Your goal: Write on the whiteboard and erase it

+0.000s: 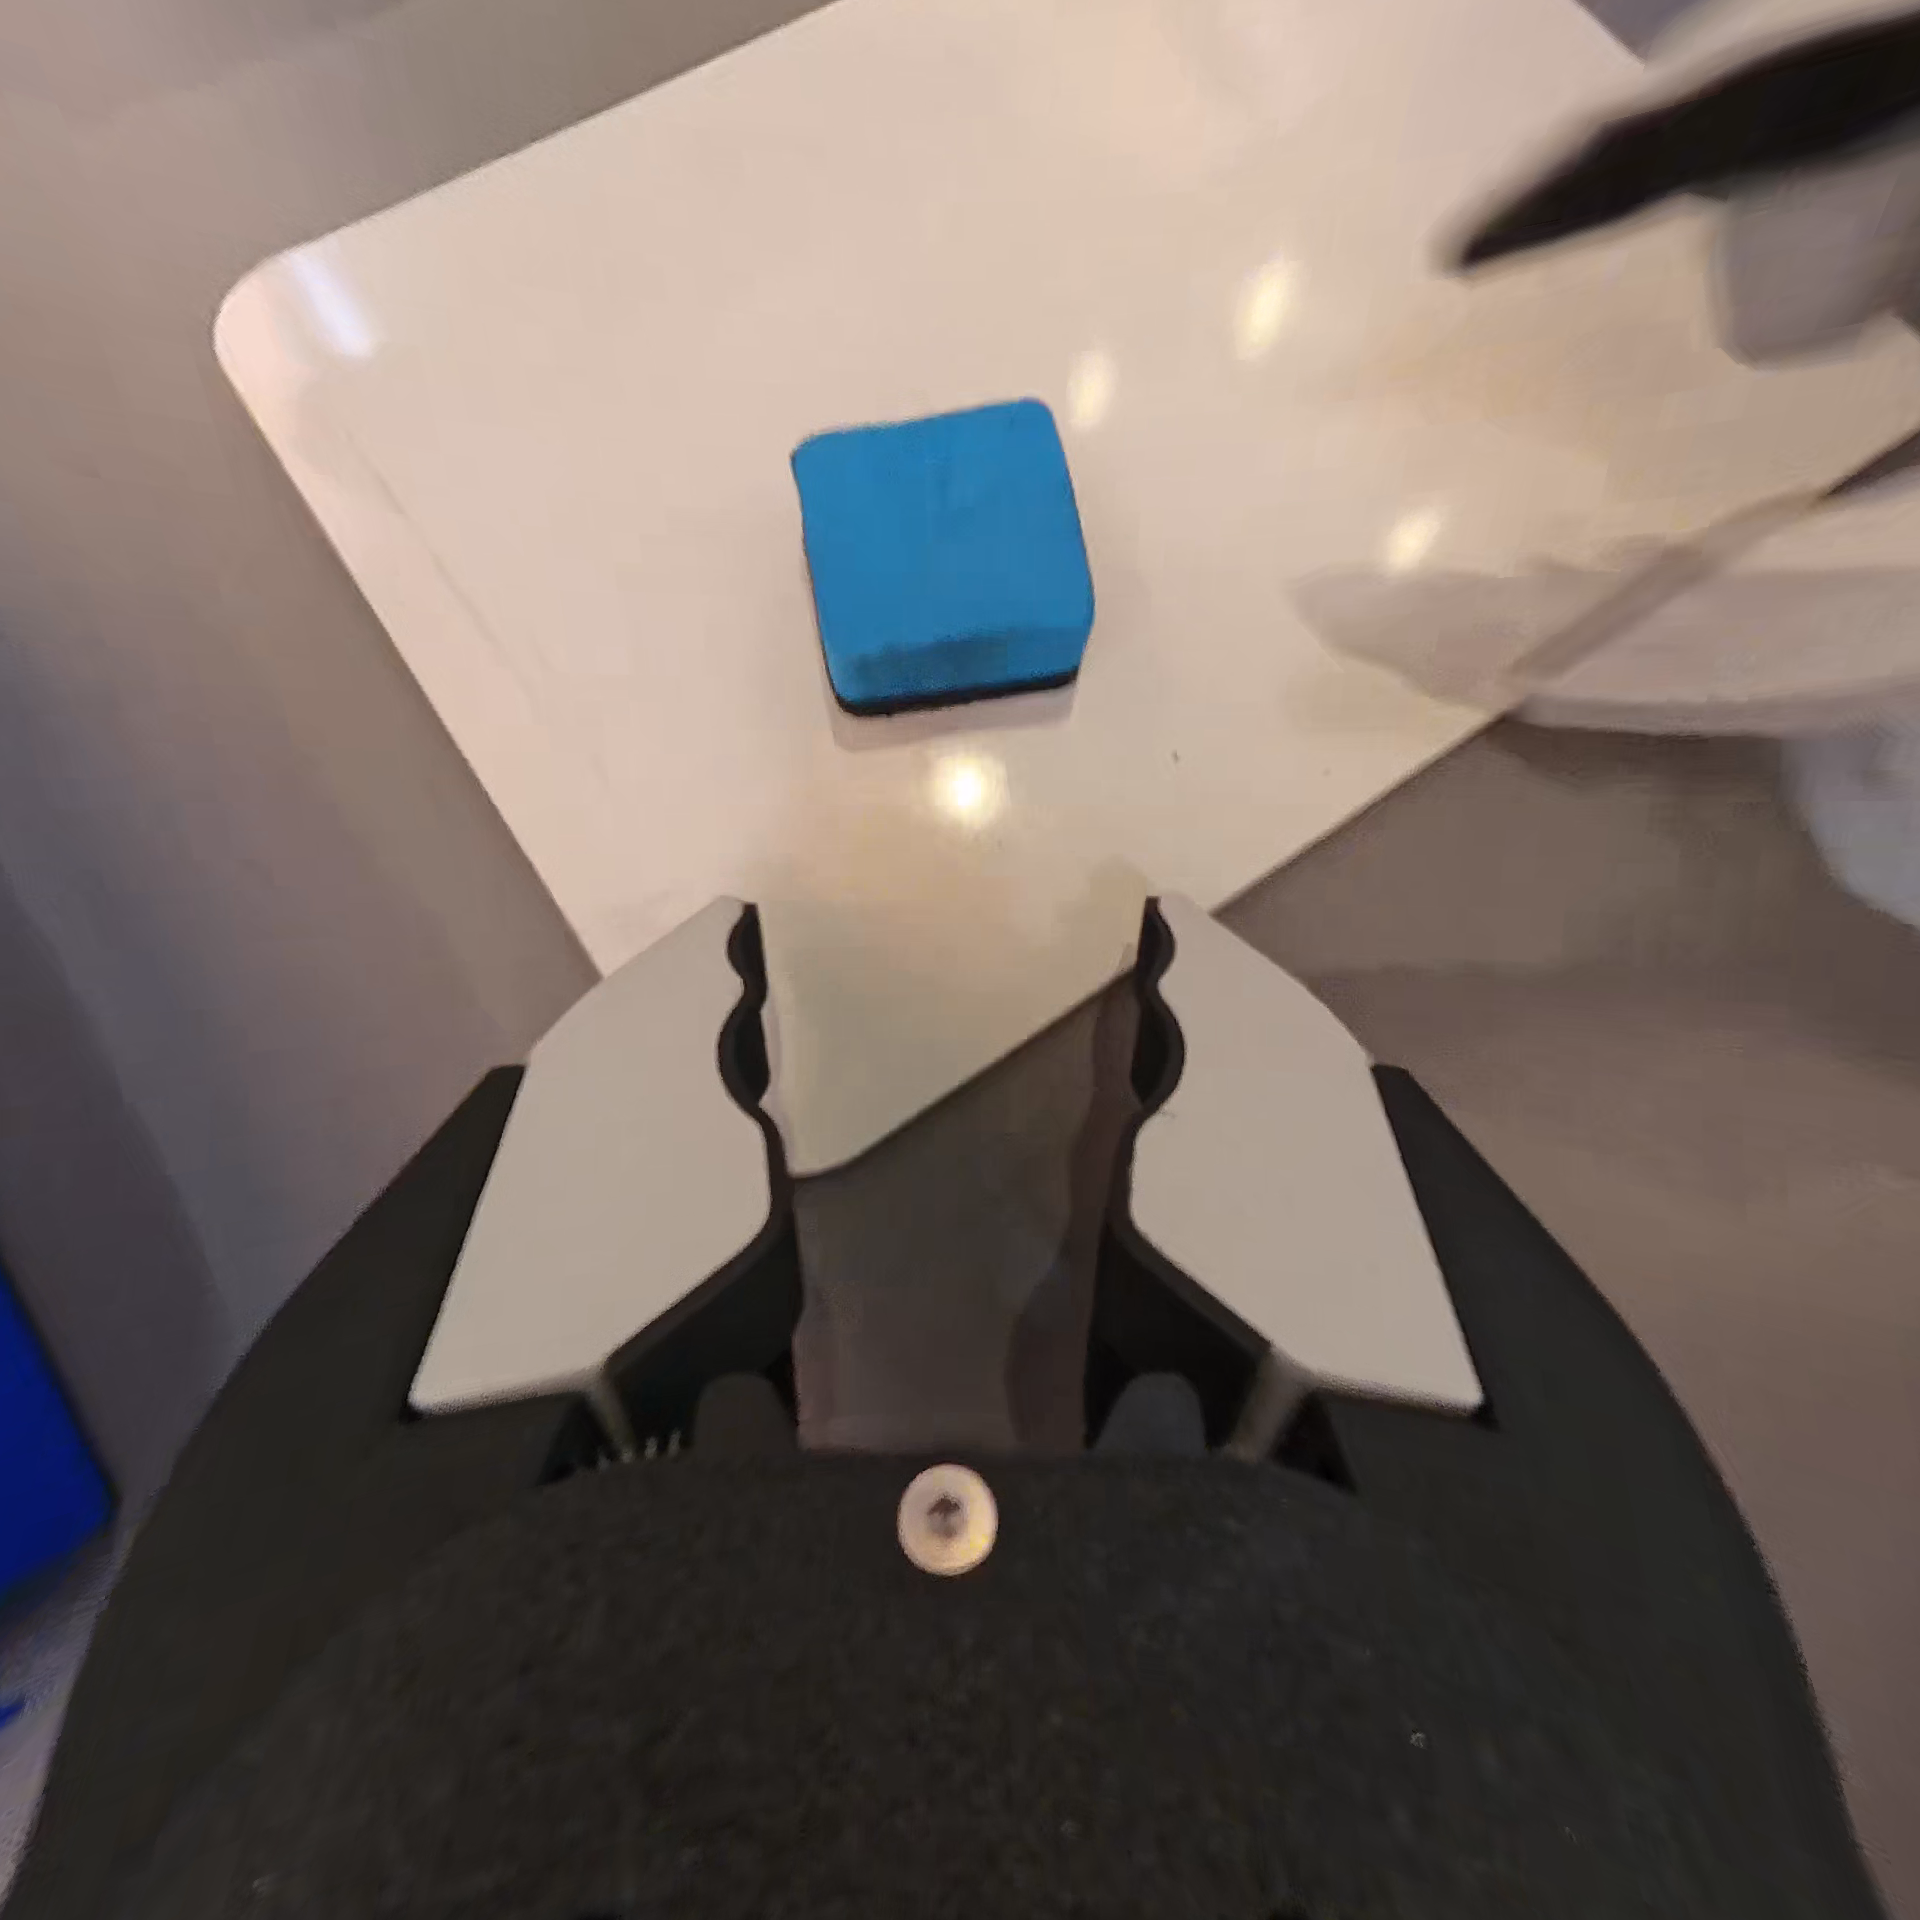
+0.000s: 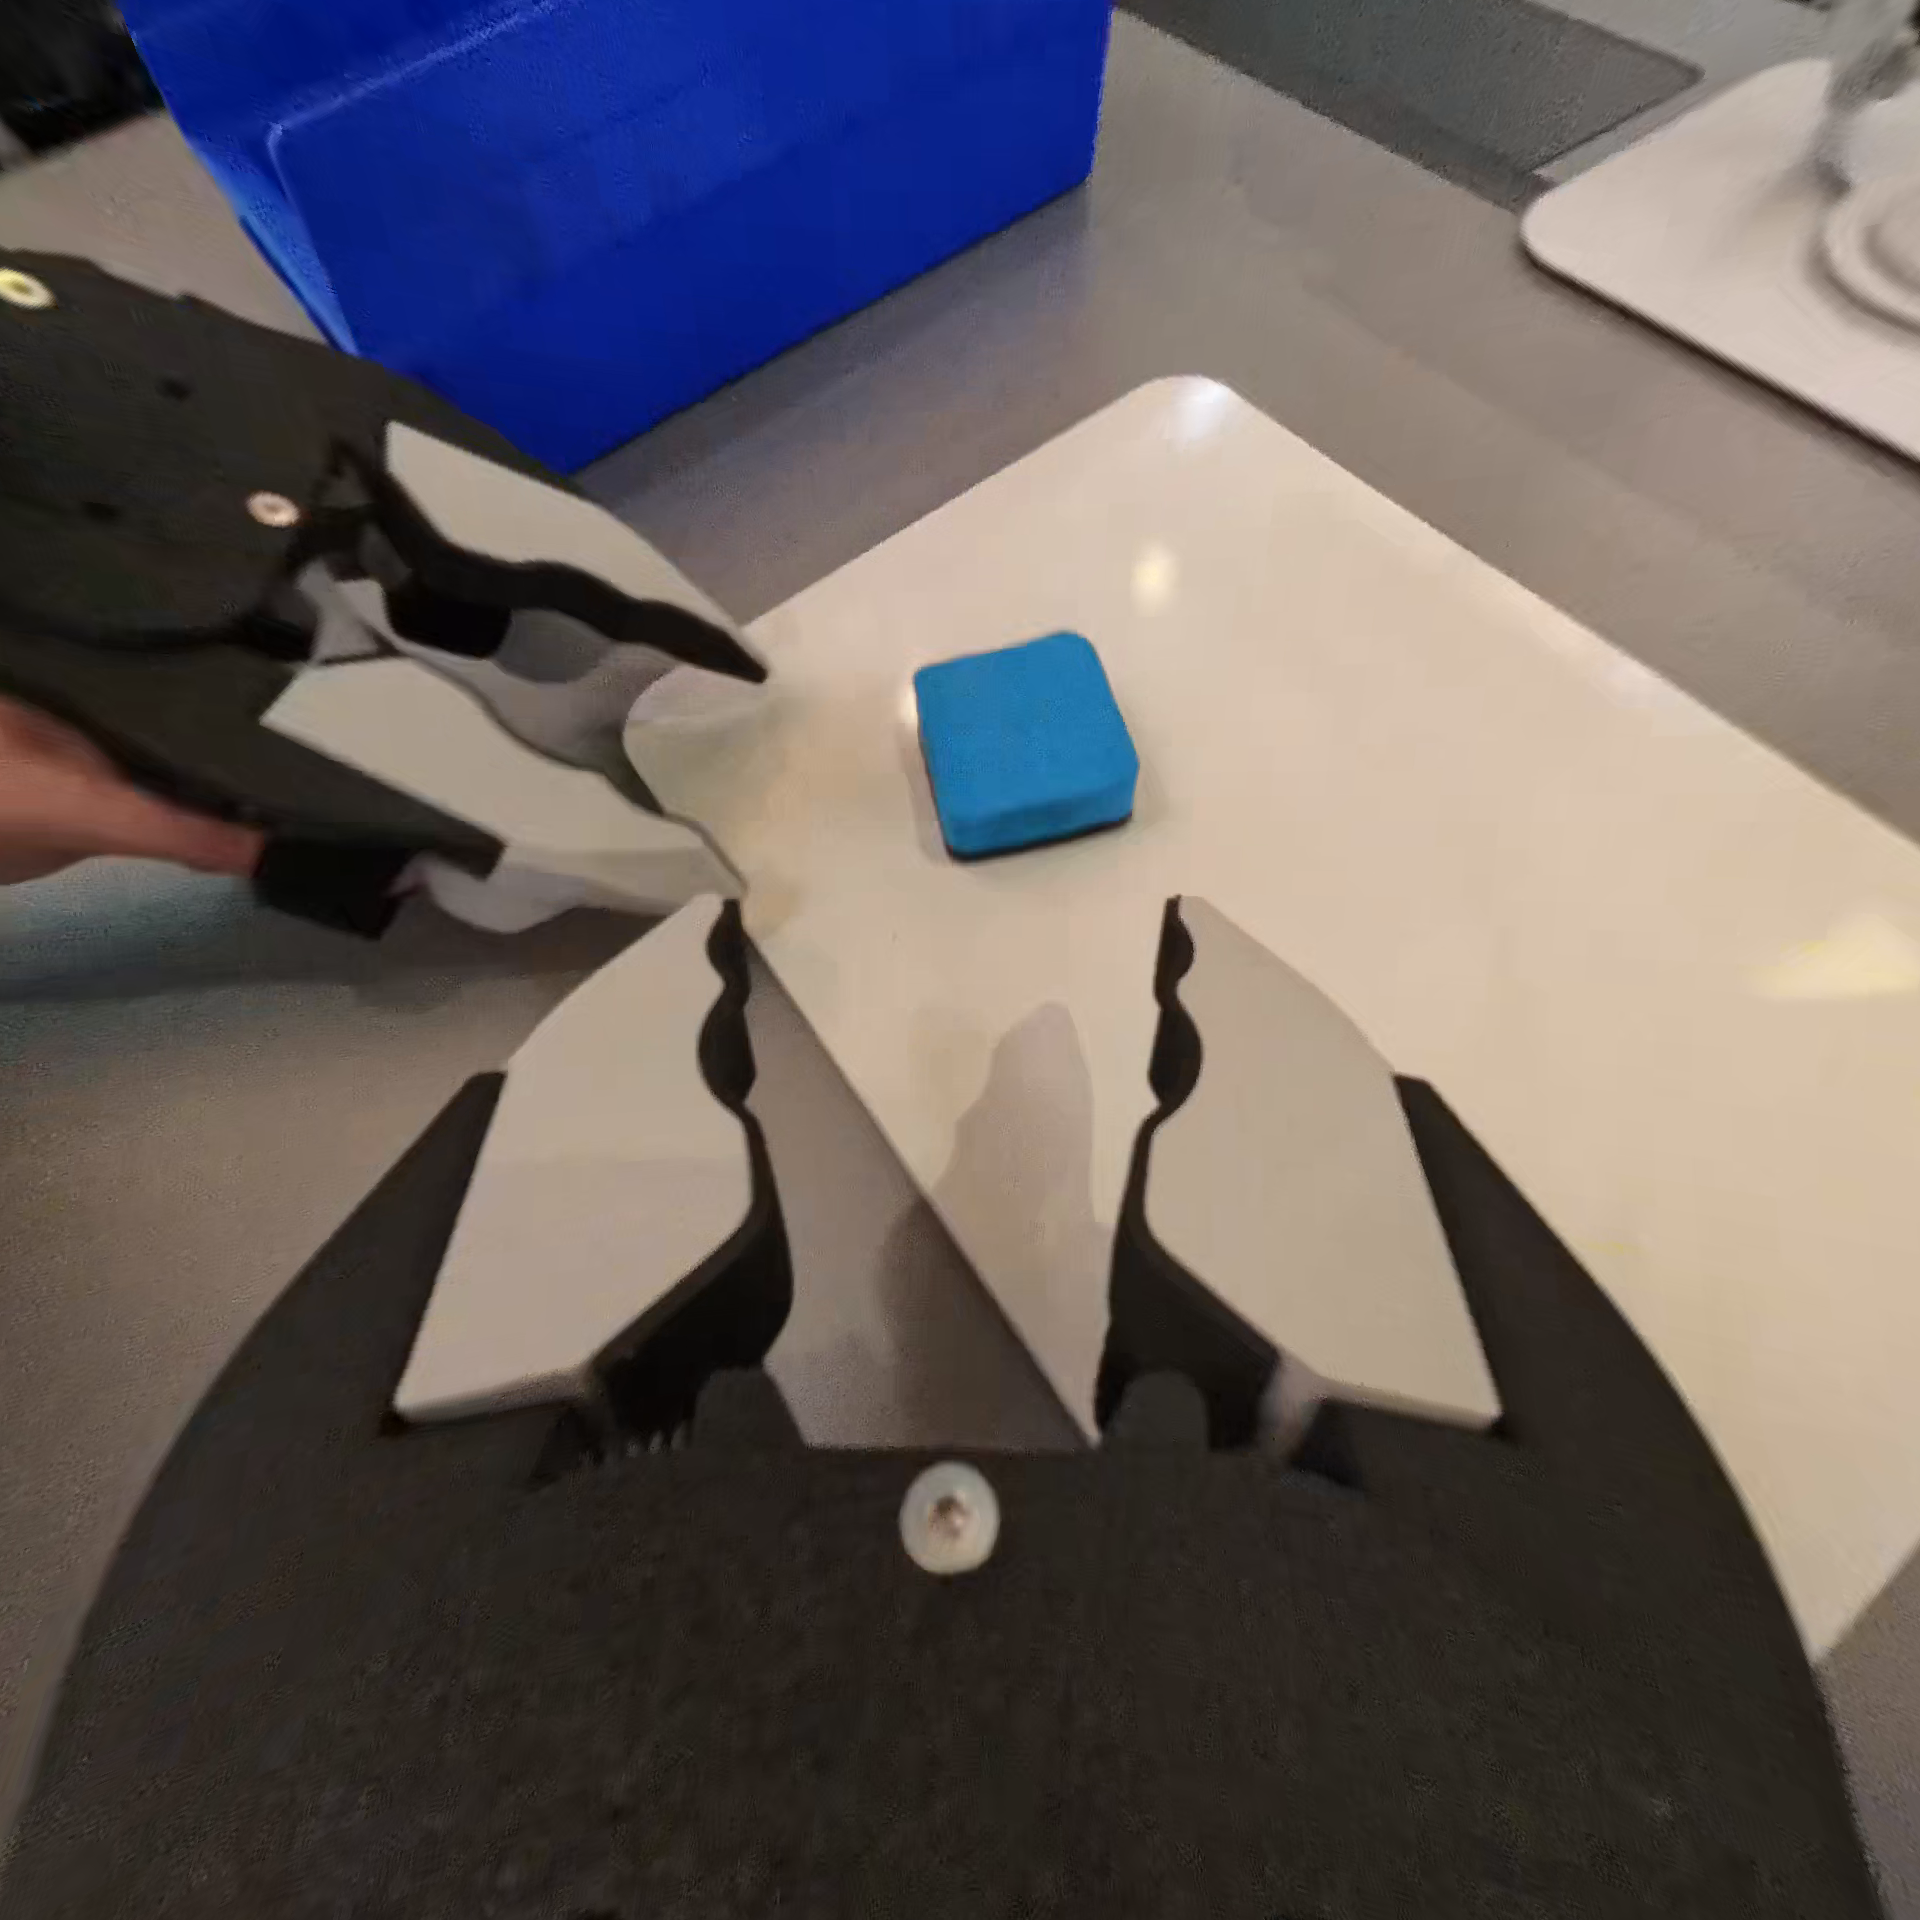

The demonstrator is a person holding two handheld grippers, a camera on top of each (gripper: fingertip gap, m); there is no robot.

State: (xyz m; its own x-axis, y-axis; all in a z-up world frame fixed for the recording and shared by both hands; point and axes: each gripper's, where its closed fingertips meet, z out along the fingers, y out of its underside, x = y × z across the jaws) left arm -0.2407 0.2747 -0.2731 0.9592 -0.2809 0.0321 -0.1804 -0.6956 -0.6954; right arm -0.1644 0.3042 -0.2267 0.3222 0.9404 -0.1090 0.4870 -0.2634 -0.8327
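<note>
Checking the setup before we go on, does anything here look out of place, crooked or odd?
Nothing is spilled or damaged. The blue eraser lies flat on the whiteboard, which looks blank. Both tongs, left and right, are open and empty. No marker is in view.

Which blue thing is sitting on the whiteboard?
The small square blue foam eraser sits on the white whiteboard; the big blue plastic bin stands behind, on the grey table.

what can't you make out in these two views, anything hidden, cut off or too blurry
- Marker: none shows in either view, so where it lies cannot be told.
- Right gripper: motion-blurred and cut by the left wrist view's right edge.
- Blue bin: its top is cut by the right wrist view's upper edge, contents unseen.
- Whiteboard: its near corner is hidden by the right gripper's body in that view.
- Eraser: underside hidden; it lies flat on the board.
</note>
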